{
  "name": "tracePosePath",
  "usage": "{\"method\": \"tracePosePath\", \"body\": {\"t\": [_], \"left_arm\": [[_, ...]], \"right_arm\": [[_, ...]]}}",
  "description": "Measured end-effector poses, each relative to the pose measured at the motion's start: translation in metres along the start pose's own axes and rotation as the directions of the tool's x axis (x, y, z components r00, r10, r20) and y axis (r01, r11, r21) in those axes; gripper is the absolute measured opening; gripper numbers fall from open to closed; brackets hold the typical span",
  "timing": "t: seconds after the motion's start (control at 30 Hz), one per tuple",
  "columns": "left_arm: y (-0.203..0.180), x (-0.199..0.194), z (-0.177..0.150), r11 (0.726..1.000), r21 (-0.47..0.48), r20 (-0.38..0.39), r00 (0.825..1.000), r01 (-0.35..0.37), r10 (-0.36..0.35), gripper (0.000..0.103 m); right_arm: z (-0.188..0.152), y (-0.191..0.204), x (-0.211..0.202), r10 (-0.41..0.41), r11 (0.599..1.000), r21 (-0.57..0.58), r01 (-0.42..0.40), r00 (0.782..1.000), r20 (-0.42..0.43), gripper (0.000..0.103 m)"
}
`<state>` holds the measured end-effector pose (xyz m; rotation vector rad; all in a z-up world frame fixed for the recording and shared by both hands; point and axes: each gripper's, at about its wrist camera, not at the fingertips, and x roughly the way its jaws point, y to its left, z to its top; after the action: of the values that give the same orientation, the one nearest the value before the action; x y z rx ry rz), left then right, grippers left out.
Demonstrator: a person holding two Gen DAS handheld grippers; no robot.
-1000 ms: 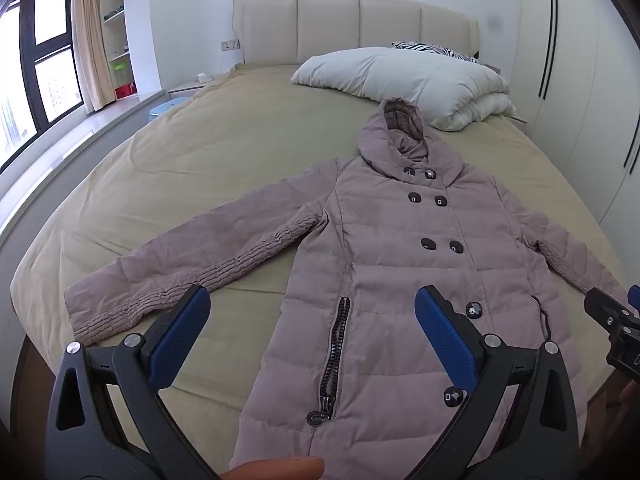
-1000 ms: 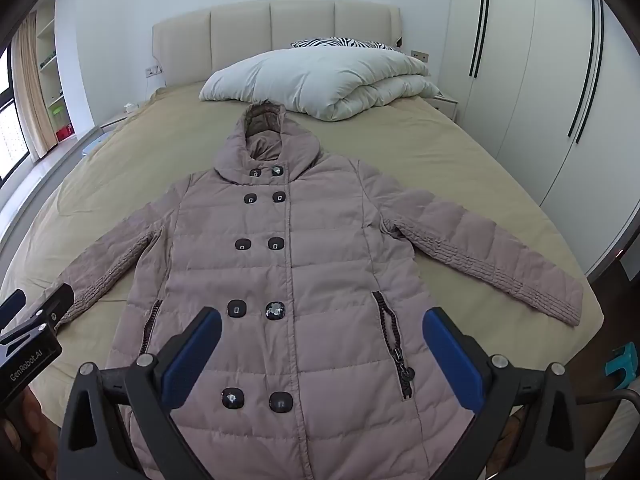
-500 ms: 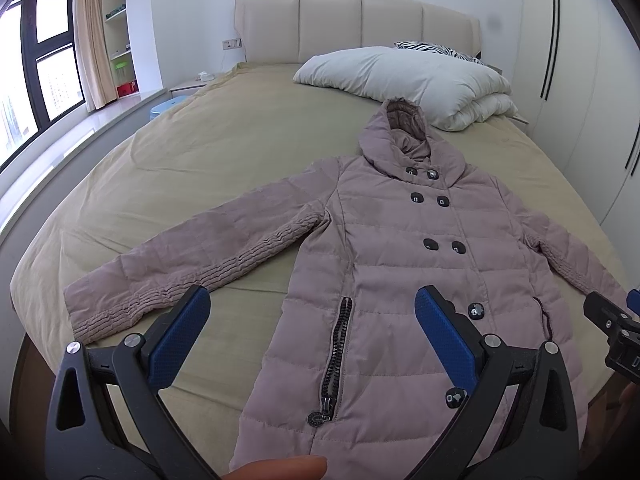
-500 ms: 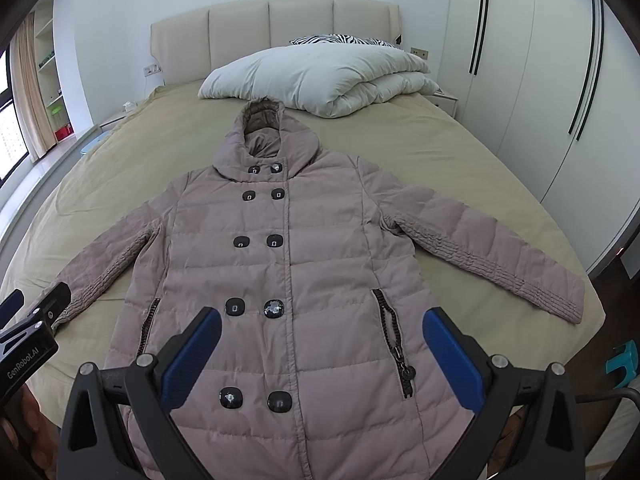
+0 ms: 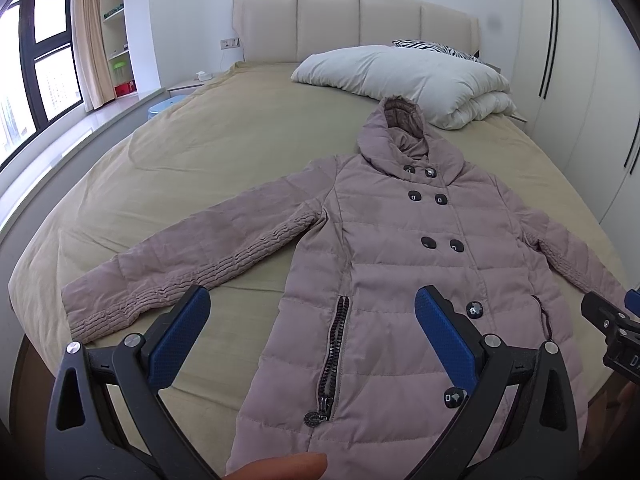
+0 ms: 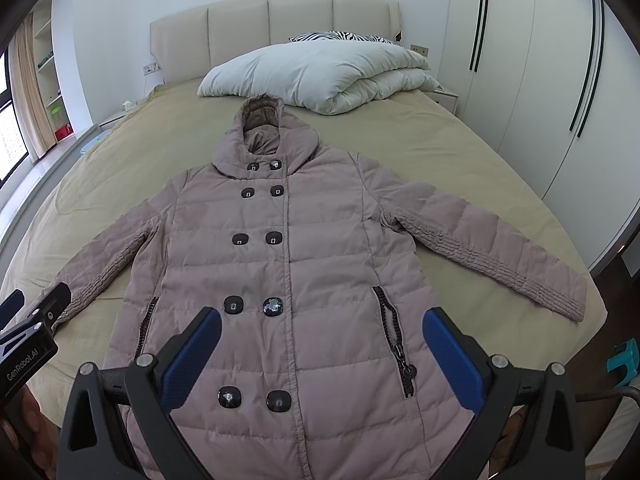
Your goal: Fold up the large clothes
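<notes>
Left wrist view: the left hand-held gripper (image 5: 312, 312) hangs spread wide at the bottom of the frame, holding nothing, over the mauve puffer coat (image 5: 392, 264) lying flat, buttons up, mid-frame on the bed (image 5: 200, 152). Right wrist view: the right hand-held gripper (image 6: 322, 326) gapes empty too, with the folded duvet (image 6: 320, 72) at top centre.

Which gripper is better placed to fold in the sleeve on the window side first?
Left. The left gripper hangs open with that sleeve right beside its left finger. The right gripper is open over the coat's front, nearer the other sleeve.
</notes>
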<state>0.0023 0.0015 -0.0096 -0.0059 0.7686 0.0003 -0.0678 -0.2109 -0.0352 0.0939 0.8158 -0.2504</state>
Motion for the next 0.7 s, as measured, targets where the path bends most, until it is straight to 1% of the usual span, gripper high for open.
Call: {"method": "tracePosePath", "body": {"t": [0.27, 0.7], "left_arm": [[-0.001, 0.001, 0.000, 1.000, 0.001, 0.000, 1.000, 0.000, 0.000, 0.103], [0.000, 0.006, -0.004, 1.000, -0.008, -0.005, 1.000, 0.004, -0.004, 0.103]], "right_arm": [[-0.003, -0.004, 0.004, -0.004, 1.000, 0.009, 0.004, 1.000, -0.008, 0.103], [0.002, -0.011, 0.006, -0.003, 1.000, 0.023, 0.003, 1.000, -0.010, 0.103]]}}
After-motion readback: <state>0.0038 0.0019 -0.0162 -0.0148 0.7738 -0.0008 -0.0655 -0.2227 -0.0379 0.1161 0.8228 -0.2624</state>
